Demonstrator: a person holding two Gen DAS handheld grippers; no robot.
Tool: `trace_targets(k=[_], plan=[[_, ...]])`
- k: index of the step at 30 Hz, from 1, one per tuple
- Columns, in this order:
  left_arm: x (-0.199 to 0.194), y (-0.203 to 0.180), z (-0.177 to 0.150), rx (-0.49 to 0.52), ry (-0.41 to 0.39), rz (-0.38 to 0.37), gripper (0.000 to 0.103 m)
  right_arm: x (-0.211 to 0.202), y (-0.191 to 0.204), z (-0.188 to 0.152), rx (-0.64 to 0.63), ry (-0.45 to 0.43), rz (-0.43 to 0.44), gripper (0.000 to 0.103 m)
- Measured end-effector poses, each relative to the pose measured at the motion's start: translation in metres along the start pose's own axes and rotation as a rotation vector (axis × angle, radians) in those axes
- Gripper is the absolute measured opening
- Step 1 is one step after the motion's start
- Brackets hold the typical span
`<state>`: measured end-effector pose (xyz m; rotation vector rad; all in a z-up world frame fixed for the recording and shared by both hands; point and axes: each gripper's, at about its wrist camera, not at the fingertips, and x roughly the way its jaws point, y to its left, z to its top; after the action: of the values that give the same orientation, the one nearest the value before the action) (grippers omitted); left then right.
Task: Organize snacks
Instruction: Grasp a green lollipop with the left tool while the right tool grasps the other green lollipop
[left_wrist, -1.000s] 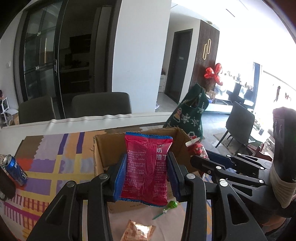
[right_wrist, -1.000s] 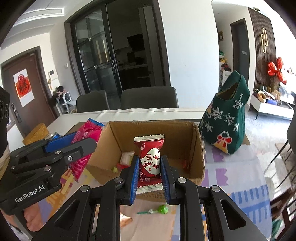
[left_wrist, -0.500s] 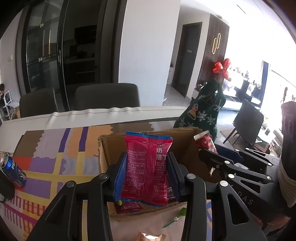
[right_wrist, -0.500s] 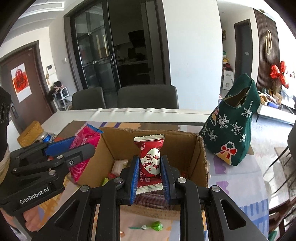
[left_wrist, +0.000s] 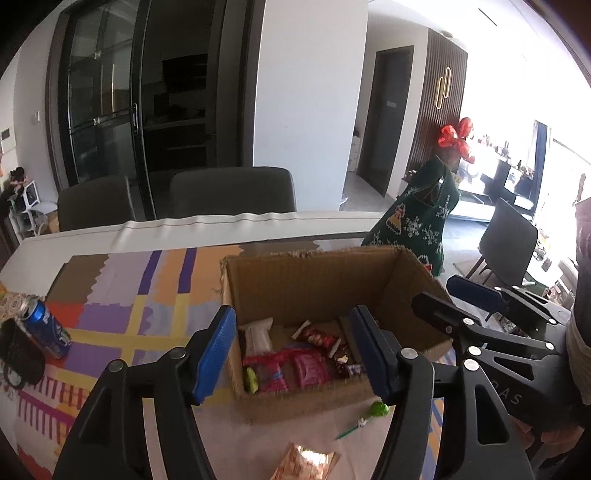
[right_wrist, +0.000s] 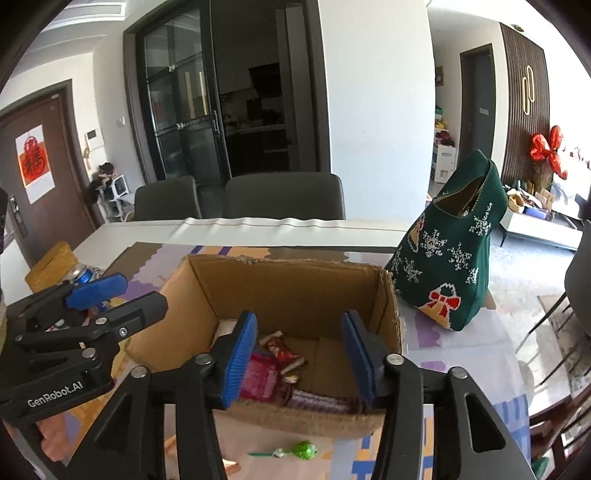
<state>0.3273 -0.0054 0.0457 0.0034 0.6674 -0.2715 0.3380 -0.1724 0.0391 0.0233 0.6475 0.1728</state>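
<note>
Both claws are spread wide with nothing in them. Closest to the left claw (left_wrist: 299, 354), right under it on the counter (left_wrist: 122, 295), there's a shiny gold wrapper (left_wrist: 304, 461), and just off its right finger a green lollipop (left_wrist: 378, 409) lying flat. Same lollipop (right_wrist: 304, 450) sits just below the right claw (right_wrist: 299, 354) too.

Straight ahead between the fingers of each claw is the cardboard box (left_wrist: 314, 280), open on top, with the snacks piled on its floor: a pink packet (left_wrist: 310, 369), a red candy wrapper (left_wrist: 316, 336) and a white packet (left_wrist: 258, 334). From the right claw's side you also see a dark bar (right_wrist: 321, 400) against the near wall of the box (right_wrist: 295, 291).

Off to the left claw's left, a blue soda can (left_wrist: 46, 326) lies tilted. Past the box, to the right, a green knitted Christmas bag (right_wrist: 454, 258) stands upright, and behind the counter are two dark chairs (right_wrist: 284, 195).
</note>
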Motion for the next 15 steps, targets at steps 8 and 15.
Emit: trace_targets(k=[8, 15], plan=[[-0.027, 0.0, -0.025, -0.006, 0.009, 0.005, 0.068, -0.024, 0.013, -0.022, -0.02, 0.002, 0.036, 0.053], [-0.044, -0.002, -0.055, -0.016, 0.027, 0.017, 0.068, -0.035, 0.021, -0.049, -0.025, 0.038, 0.051, 0.053]])
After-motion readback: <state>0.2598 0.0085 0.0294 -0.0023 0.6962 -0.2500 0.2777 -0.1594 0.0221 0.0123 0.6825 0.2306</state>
